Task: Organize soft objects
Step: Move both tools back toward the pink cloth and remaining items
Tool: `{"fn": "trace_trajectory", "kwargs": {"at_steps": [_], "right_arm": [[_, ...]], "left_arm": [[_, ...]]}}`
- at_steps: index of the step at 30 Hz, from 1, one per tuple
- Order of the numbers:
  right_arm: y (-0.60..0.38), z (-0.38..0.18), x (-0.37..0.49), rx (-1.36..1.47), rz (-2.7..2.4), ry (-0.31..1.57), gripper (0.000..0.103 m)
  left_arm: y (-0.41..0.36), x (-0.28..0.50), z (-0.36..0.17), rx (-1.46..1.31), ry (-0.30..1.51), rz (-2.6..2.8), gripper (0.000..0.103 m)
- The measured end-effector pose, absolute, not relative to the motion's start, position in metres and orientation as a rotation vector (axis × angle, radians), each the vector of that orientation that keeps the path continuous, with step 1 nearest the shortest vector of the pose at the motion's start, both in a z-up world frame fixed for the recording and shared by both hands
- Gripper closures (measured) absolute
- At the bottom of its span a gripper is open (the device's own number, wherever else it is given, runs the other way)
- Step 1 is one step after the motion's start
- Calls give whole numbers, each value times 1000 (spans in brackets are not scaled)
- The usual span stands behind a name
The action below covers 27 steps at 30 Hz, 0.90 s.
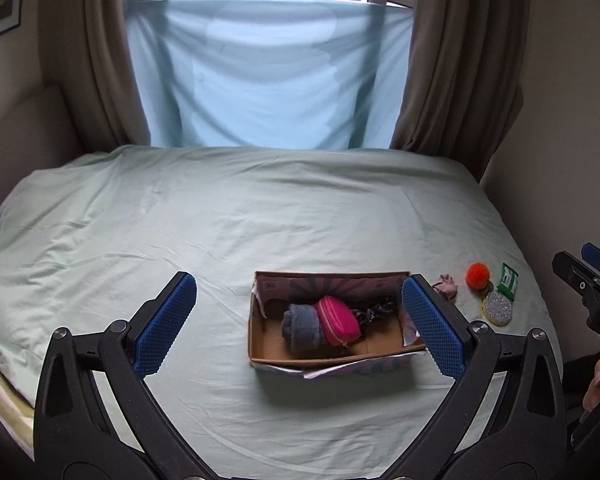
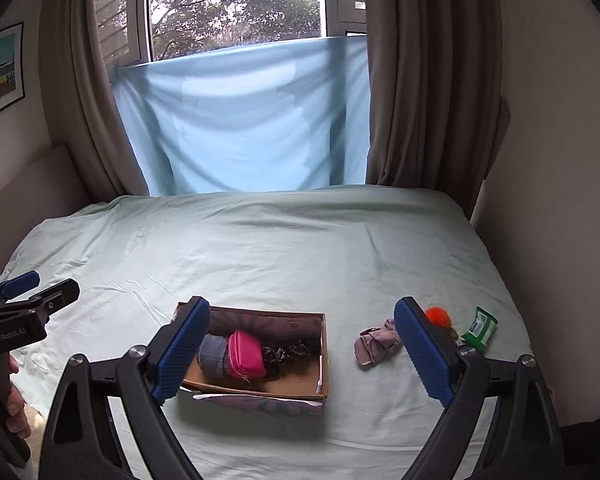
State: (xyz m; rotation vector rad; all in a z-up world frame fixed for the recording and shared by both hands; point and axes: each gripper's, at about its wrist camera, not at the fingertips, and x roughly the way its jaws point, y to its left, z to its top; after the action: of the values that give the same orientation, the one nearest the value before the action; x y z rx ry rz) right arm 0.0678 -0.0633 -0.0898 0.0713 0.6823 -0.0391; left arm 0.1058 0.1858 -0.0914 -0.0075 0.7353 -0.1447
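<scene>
A cardboard box (image 1: 260, 354) (image 2: 324, 364) sits on the bed and holds a grey-blue rolled cloth (image 1: 302, 322) (image 2: 213, 354), a pink zip pouch (image 1: 338, 320) (image 2: 245, 354) and a dark patterned fabric (image 1: 374, 310) (image 2: 286, 352). Right of the box lie a mauve crumpled cloth (image 1: 446, 285) (image 2: 376, 346), an orange pompom (image 1: 477, 275) (image 2: 436, 314), a green packet (image 1: 508, 278) (image 2: 479, 327) and a silver round scrubber (image 1: 497, 307). My left gripper (image 1: 300, 322) is open and empty, above the bed in front of the box. My right gripper (image 2: 302, 354) is open and empty too.
The bed (image 1: 180, 220) has a pale green sheet and fills the space between walls. A light blue sheet (image 1: 260, 72) hangs over the window between brown curtains (image 1: 460, 60). The right gripper shows at the right edge of the left wrist view (image 1: 592, 280).
</scene>
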Motion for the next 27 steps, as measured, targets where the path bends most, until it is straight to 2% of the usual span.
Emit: {"fn": "trace_trajectory", "kwargs": {"at_steps": [14, 21, 27], "right_arm": [[-179, -90, 30, 119, -159, 641, 11], [-250, -109, 18, 133, -211, 680, 11], [-304, -148, 23, 180, -211, 768, 11]], "left_arm": [[40, 100, -87, 47, 726, -276, 1], [-51, 120, -121, 85, 832, -360, 1], [-115, 136, -166, 132, 937, -359, 1]]}}
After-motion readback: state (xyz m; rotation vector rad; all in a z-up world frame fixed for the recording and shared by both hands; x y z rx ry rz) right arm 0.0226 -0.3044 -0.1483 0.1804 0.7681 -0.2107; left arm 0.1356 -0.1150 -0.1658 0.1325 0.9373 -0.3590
